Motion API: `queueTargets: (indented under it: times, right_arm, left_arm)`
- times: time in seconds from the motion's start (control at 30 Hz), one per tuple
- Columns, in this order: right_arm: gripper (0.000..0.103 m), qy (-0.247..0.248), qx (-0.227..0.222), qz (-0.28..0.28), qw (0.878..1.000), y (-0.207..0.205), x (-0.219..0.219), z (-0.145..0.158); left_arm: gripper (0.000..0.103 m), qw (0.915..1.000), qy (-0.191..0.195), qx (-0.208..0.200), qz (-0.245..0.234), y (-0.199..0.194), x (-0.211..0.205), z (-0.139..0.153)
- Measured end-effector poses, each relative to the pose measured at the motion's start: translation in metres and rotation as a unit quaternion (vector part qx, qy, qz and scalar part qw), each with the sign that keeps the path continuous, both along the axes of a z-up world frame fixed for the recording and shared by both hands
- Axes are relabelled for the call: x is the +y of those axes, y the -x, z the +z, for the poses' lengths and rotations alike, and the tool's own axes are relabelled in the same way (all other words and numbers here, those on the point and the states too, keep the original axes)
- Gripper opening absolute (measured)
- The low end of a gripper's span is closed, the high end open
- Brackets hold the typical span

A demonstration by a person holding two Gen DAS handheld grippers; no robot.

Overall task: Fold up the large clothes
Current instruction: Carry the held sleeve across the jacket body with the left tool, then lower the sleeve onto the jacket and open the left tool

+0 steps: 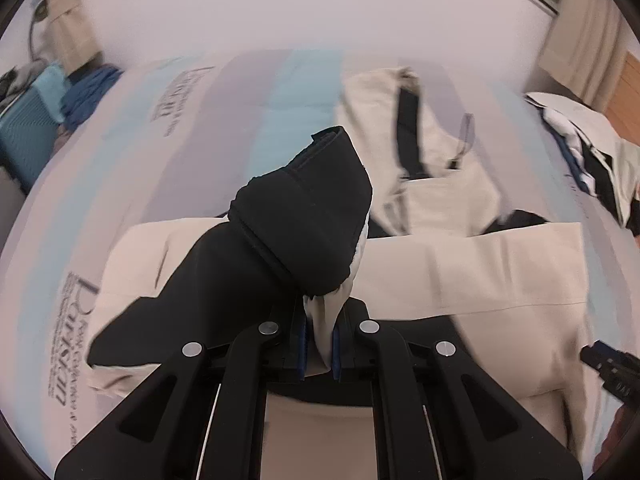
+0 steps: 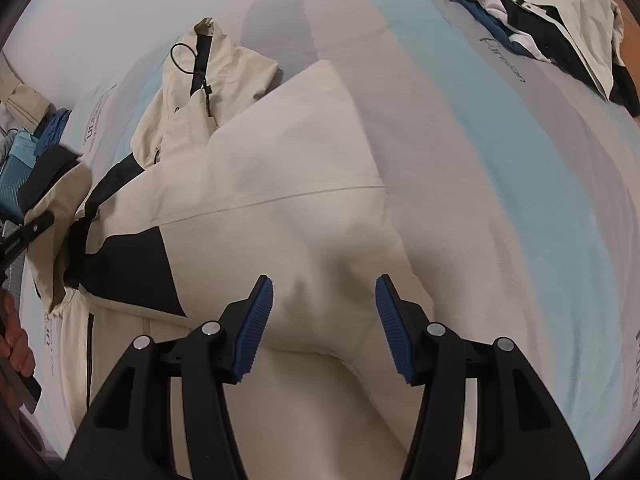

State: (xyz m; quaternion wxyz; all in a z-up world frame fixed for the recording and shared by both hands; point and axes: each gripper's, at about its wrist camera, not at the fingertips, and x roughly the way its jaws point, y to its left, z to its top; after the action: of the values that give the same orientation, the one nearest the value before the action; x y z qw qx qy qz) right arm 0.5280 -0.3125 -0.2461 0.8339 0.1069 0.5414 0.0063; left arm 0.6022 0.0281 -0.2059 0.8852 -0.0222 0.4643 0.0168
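A cream and black hooded jacket point(image 1: 460, 272) lies spread on the bed. My left gripper point(image 1: 320, 320) is shut on its sleeve point(image 1: 304, 220), pinching cream fabric between the blue pads while the black cuff end stands up over the fingers. In the right wrist view the jacket's body point(image 2: 280, 184) fills the middle, with its hood point(image 2: 208, 80) and black drawcord at the far end. My right gripper point(image 2: 324, 312) hovers open above the cream fabric with nothing between its pads. The lifted sleeve point(image 2: 60, 200) shows at the left edge of that view.
The bed sheet point(image 2: 500, 160) is striped pale blue, grey and white with printed lettering. A pile of other clothes point(image 2: 552, 28) lies at the bed's far right corner. A blue suitcase point(image 1: 24, 128) and blue cloth point(image 1: 88, 92) sit beyond the bed's left side.
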Motion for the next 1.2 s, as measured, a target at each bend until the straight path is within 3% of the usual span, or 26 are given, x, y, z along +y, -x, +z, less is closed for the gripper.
queueTargets:
  times: [0.33, 0.7, 1.2]
  right_arm:
    - [0.051, -0.021, 0.007, -0.006, 1.0, 0.004, -0.031, -0.007]
    - [0.051, -0.028, 0.003, -0.033, 0.999, 0.013, -0.061, -0.011]
    - [0.051, -0.031, 0.005, -0.034, 0.999, 0.018, -0.078, -0.014]
  left_arm:
    - [0.007, 0.9976, 0.016, -0.007, -0.067, -0.013, -0.101, 0.008]
    - [0.007, 0.9897, 0.039, 0.008, -0.138, 0.007, -0.199, -0.004]
    - [0.007, 0.9874, 0.028, 0.051, -0.147, 0.017, -0.243, -0.062]
